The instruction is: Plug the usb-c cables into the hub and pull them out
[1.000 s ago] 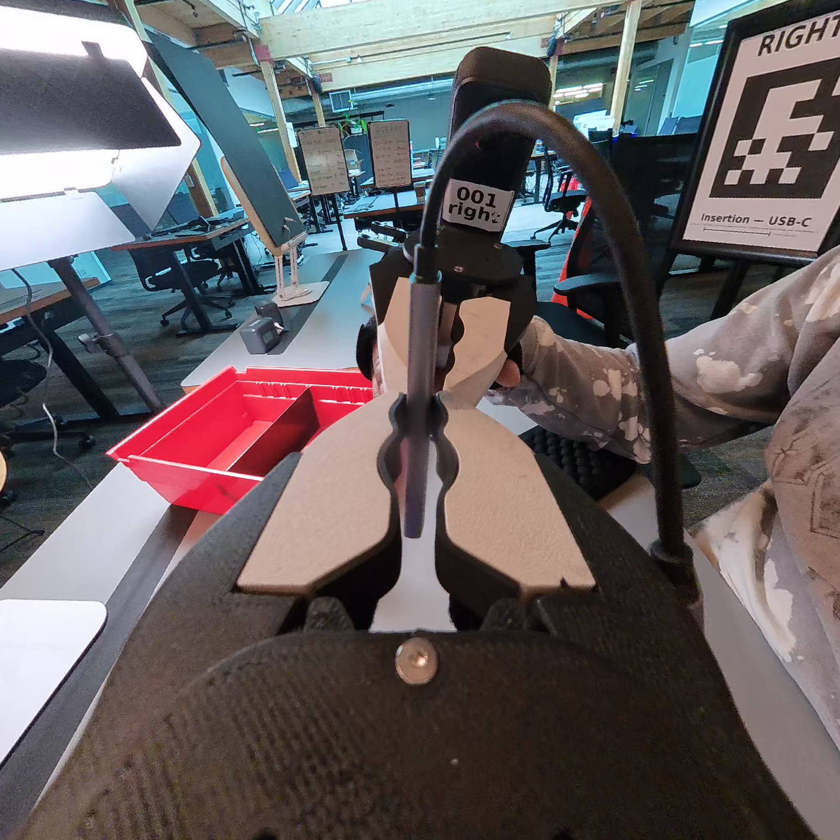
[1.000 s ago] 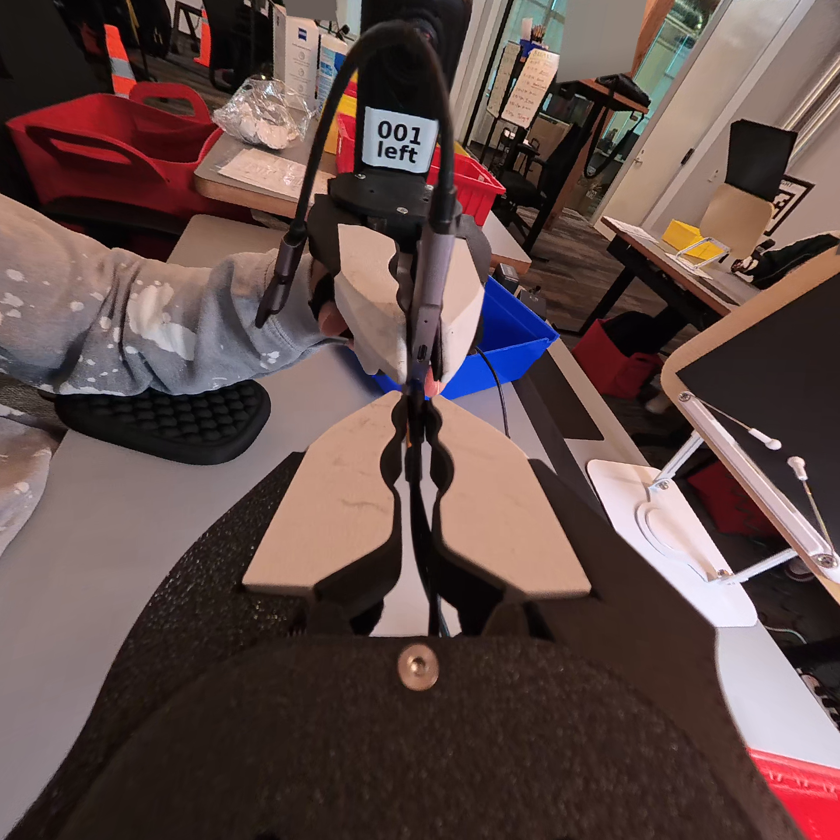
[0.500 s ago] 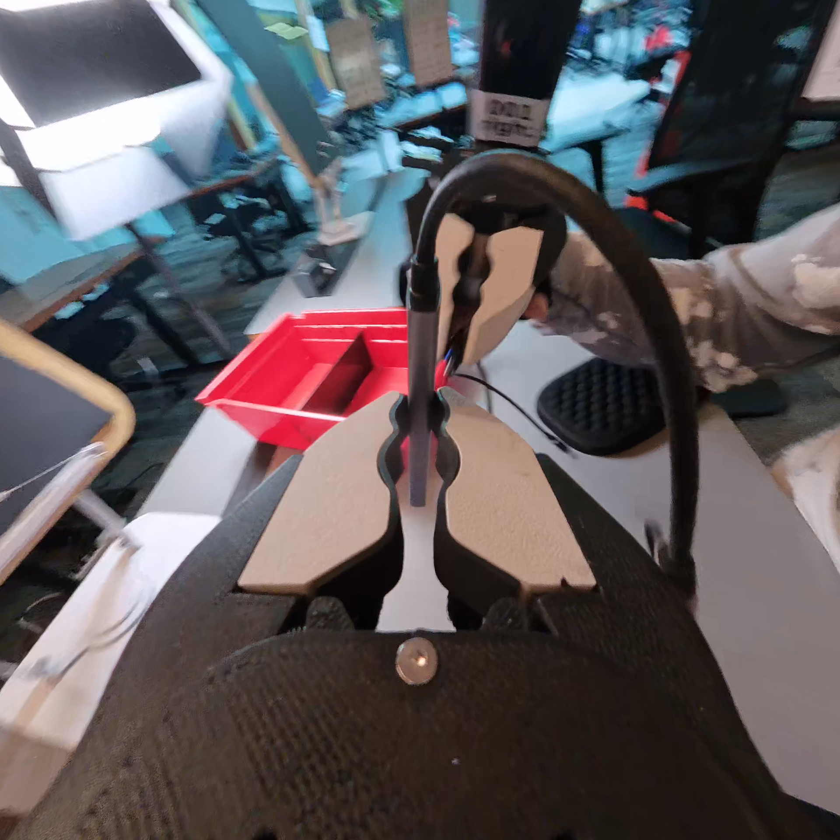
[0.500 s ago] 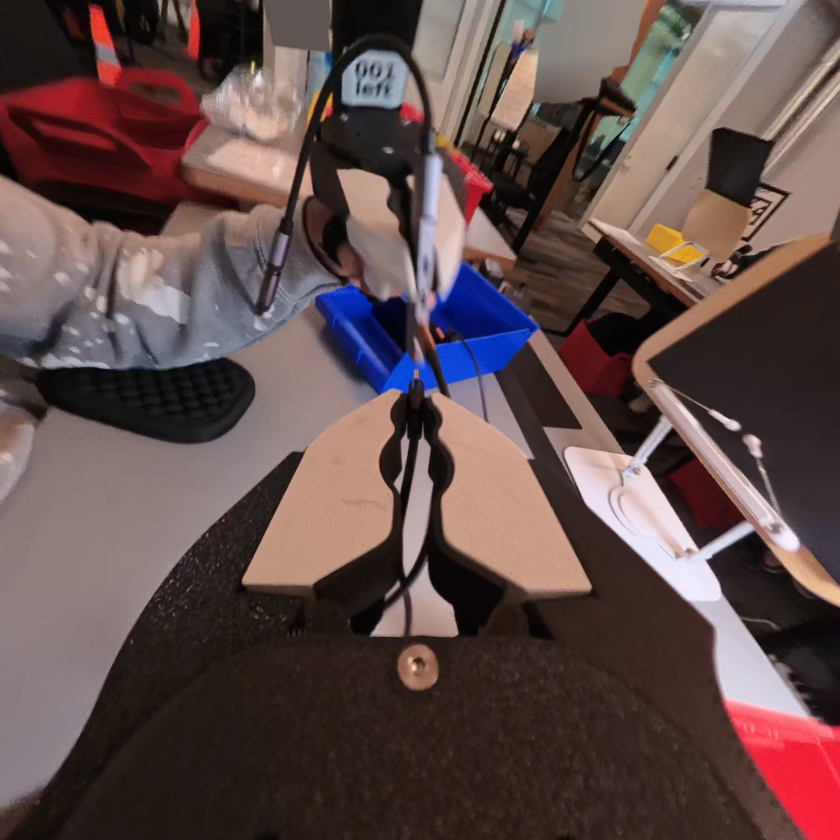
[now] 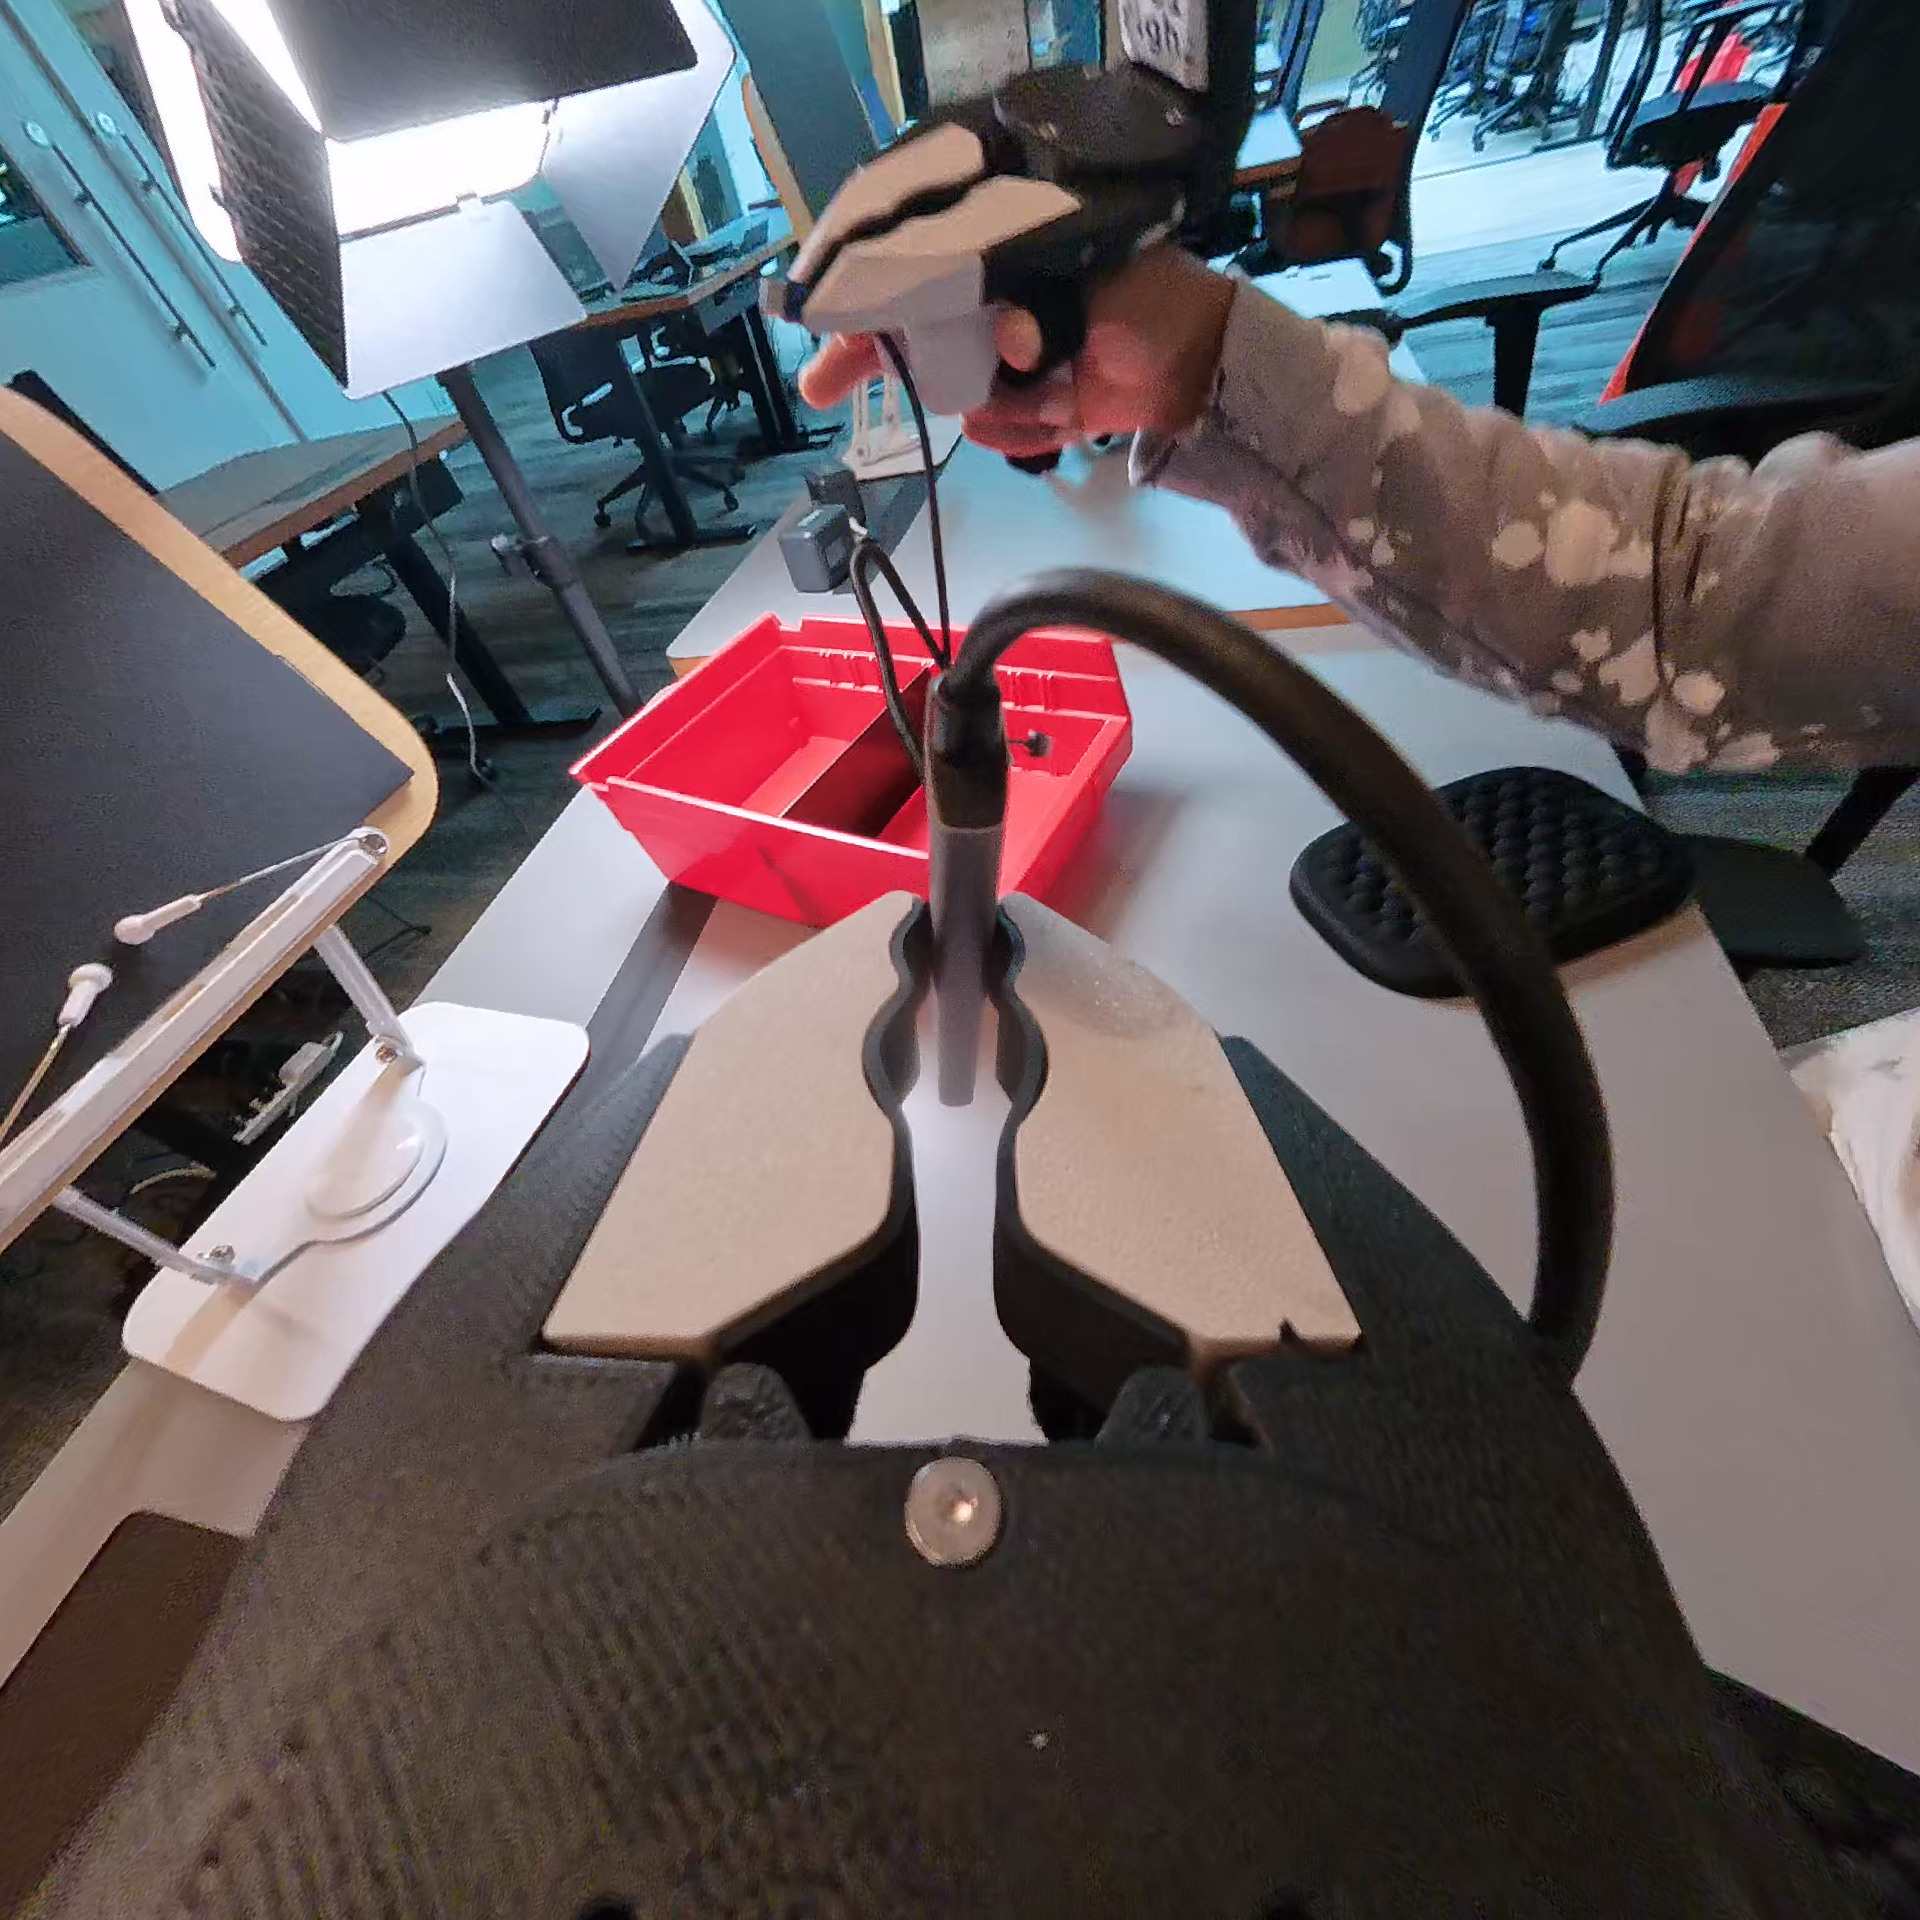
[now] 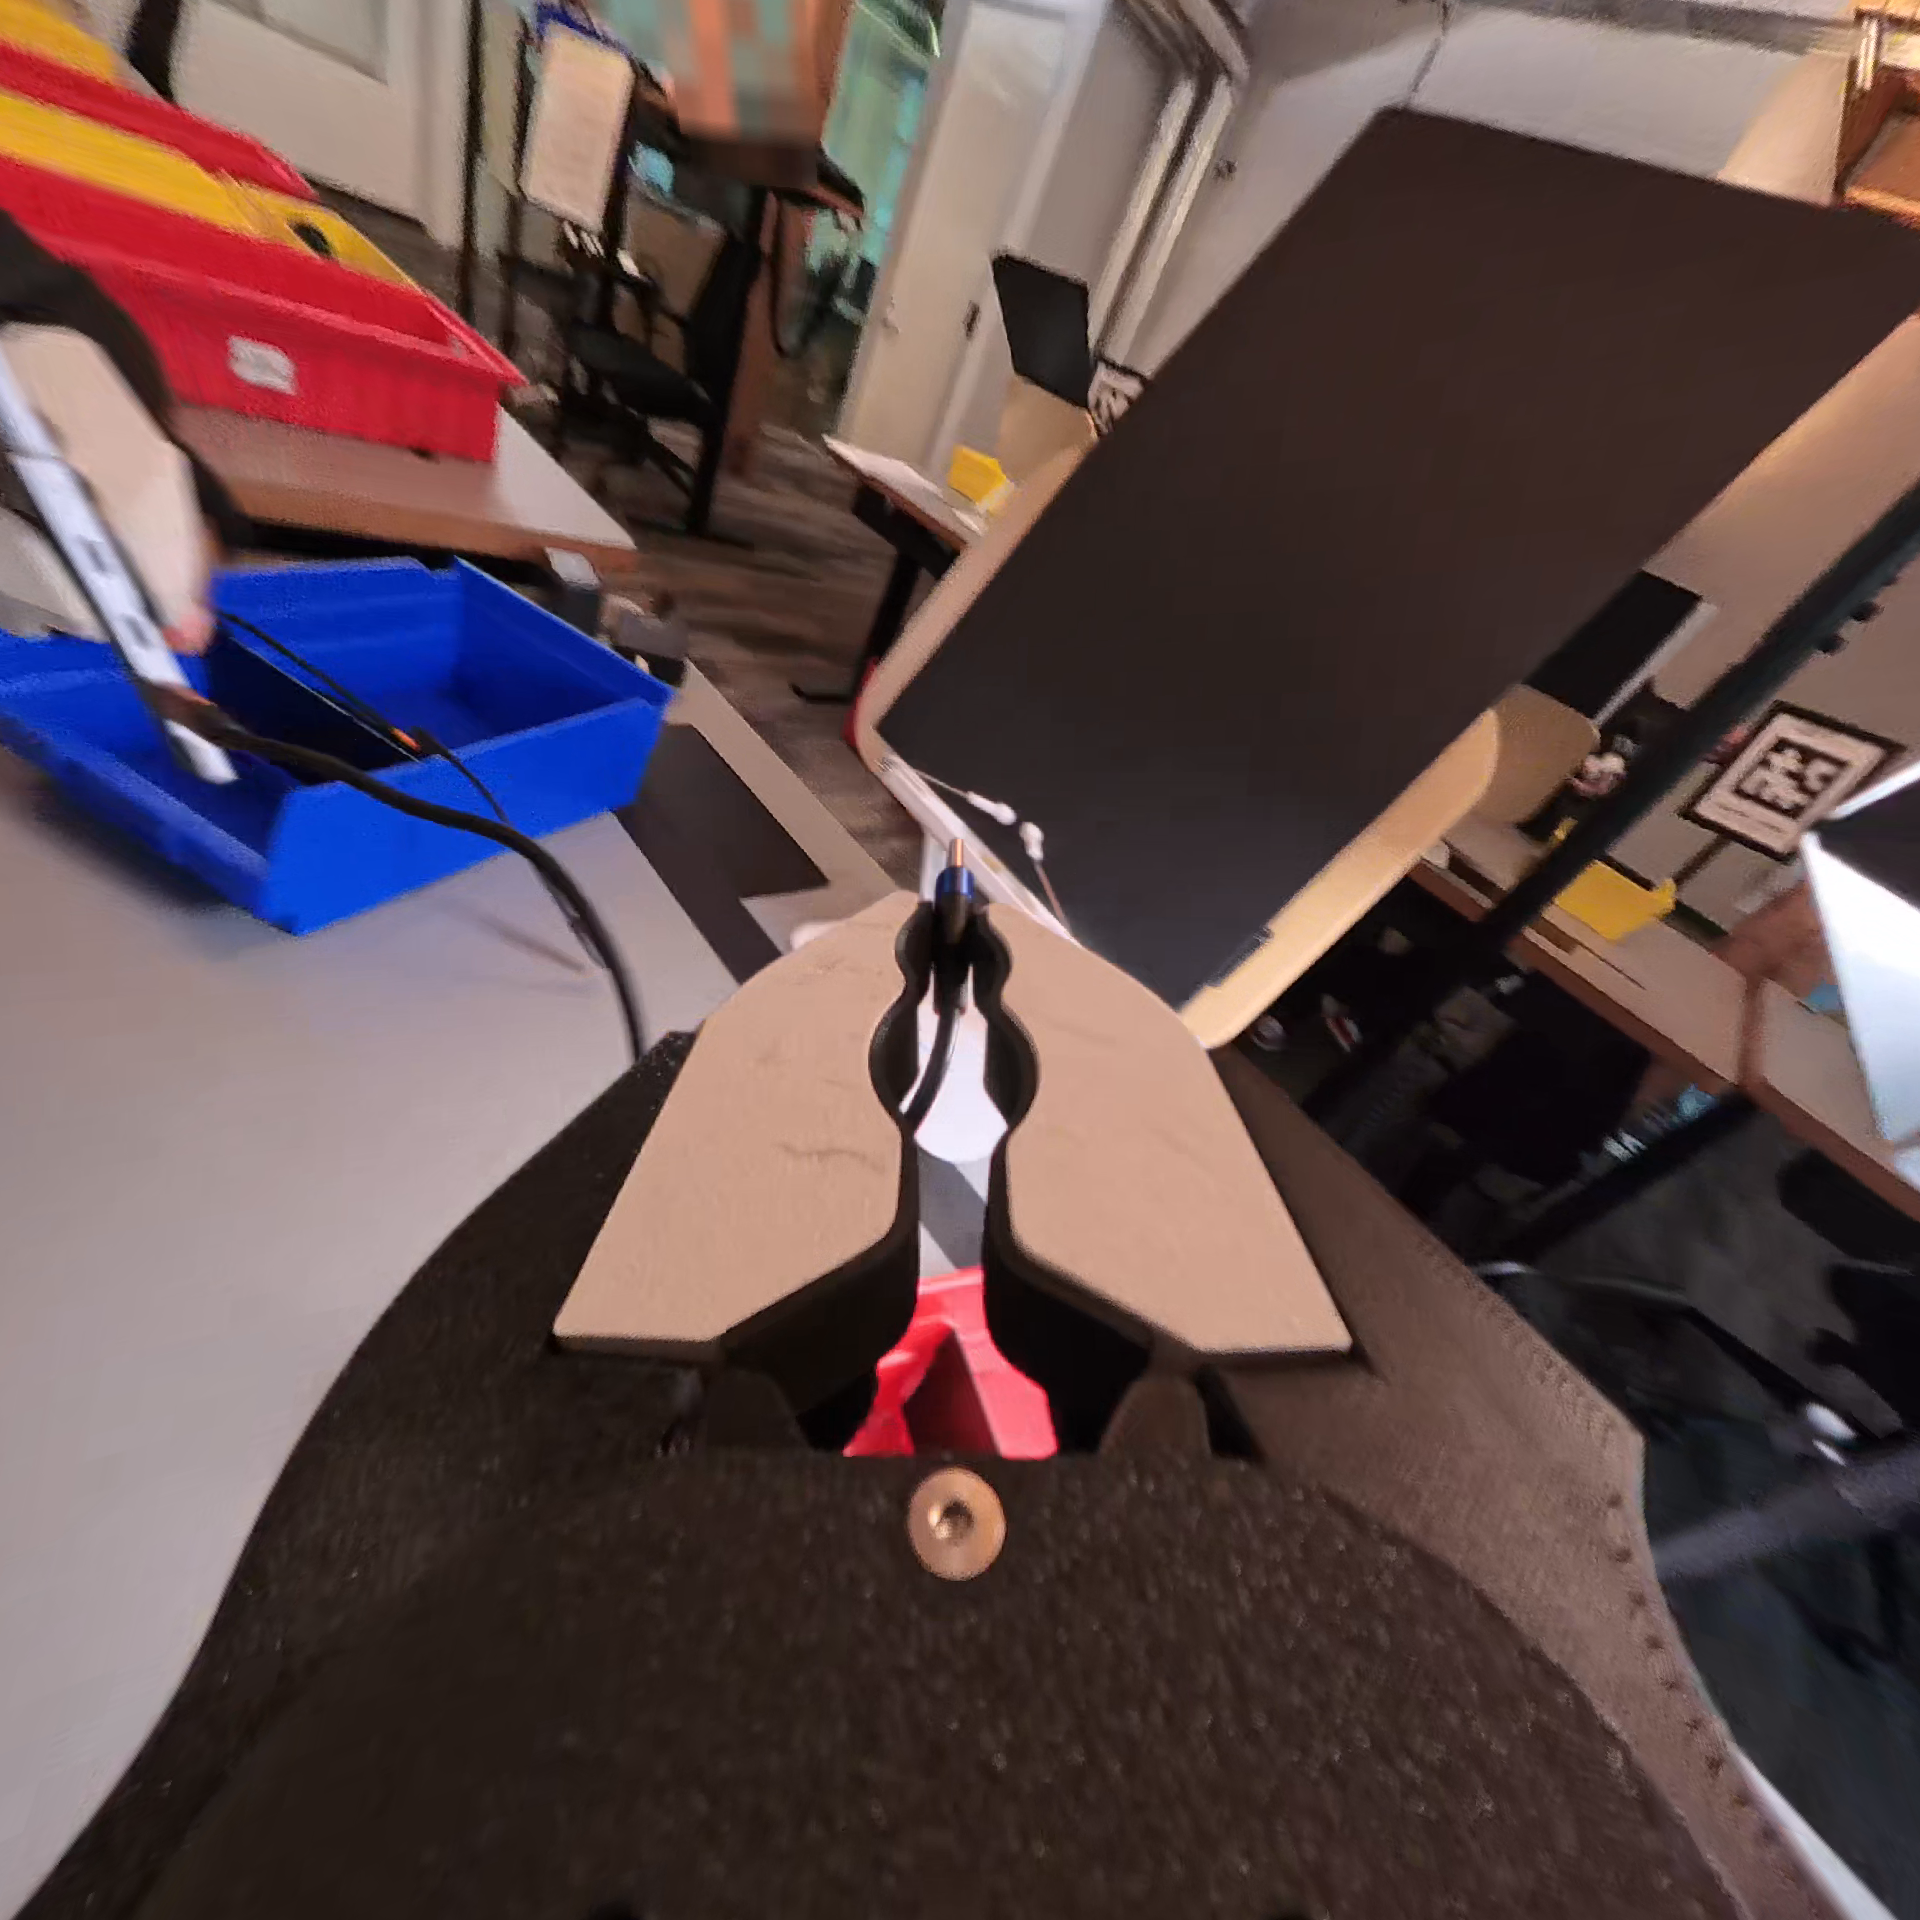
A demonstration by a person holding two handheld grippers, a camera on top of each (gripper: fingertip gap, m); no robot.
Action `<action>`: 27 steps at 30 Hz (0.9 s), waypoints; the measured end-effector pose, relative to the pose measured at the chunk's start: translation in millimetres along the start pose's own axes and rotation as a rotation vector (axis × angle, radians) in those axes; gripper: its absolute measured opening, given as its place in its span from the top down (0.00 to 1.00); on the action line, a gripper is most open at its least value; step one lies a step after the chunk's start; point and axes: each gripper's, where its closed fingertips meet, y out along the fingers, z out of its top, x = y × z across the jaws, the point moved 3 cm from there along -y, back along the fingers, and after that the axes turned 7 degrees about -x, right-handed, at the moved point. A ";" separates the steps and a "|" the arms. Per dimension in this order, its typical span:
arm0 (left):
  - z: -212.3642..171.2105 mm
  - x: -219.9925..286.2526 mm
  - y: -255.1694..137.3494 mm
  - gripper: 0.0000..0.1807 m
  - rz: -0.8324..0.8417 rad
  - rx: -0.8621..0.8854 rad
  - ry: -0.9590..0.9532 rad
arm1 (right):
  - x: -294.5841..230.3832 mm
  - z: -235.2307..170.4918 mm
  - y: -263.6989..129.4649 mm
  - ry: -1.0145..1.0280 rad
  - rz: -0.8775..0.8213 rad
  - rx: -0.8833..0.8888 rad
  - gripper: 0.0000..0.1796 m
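Note:
My left gripper (image 5: 958, 914) is shut on the slim grey hub (image 5: 961, 831), which stands upright between the jaws. The hub's thick black cable (image 5: 1455, 831) arches over to the right. My right gripper (image 6: 954, 914) is shut on a USB-C plug (image 6: 954, 888) with a blue collar, tip pointing forward and free. In the left wrist view the right gripper (image 5: 800, 296) is high above the red bin (image 5: 790, 790), and its thin black cable (image 5: 930, 499) hangs down into the bin. The hub (image 6: 114, 613) shows blurred at the far left of the right wrist view, above the blue bin (image 6: 416, 821).
A black board on a white stand (image 6: 1351, 582) leans close in front of the right gripper; its base plate (image 5: 343, 1174) sits at the table's left edge. A black wrist pad (image 5: 1486, 883) lies to the right. Stacked red and yellow bins (image 6: 260, 312) stand behind. Some 25 cm of space lies between my two pairs of fingers.
The plug was against the hub a second ago; now the two grippers are well apart, the plug out. The right gripper has swung away over the red bin, trailing its cable.

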 end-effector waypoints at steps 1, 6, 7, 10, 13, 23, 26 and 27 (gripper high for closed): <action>-3.0 -4.7 -2.9 0.94 0.032 -0.026 -0.006 | 9.9 -4.5 3.2 -0.008 -0.024 -0.039 0.96; 0.2 -28.7 -51.0 0.94 0.167 0.058 -0.088 | 35.7 -60.2 -1.3 0.052 -0.095 -0.178 0.96; 4.6 -31.1 -62.8 0.94 0.178 0.109 -0.109 | 36.7 -74.4 -3.7 0.075 -0.098 -0.197 0.96; 13.1 -31.6 -84.0 0.95 0.193 0.196 -0.126 | 35.3 -110.8 -6.8 0.128 -0.107 -0.246 0.96; 15.1 -27.1 -81.6 0.95 0.192 0.180 -0.105 | 24.5 -136.1 -0.9 0.149 -0.077 -0.302 0.96; 16.6 -10.2 -35.6 0.95 0.079 0.109 -0.080 | -20.3 -165.7 11.9 0.062 0.075 -0.578 0.79; 16.2 -3.8 -18.9 0.95 0.025 0.093 -0.082 | -28.0 -100.9 3.7 0.070 0.078 -0.335 0.79; 15.6 -1.2 -13.1 0.95 0.006 0.085 -0.081 | -36.0 -78.4 0.9 0.073 0.100 -0.246 0.79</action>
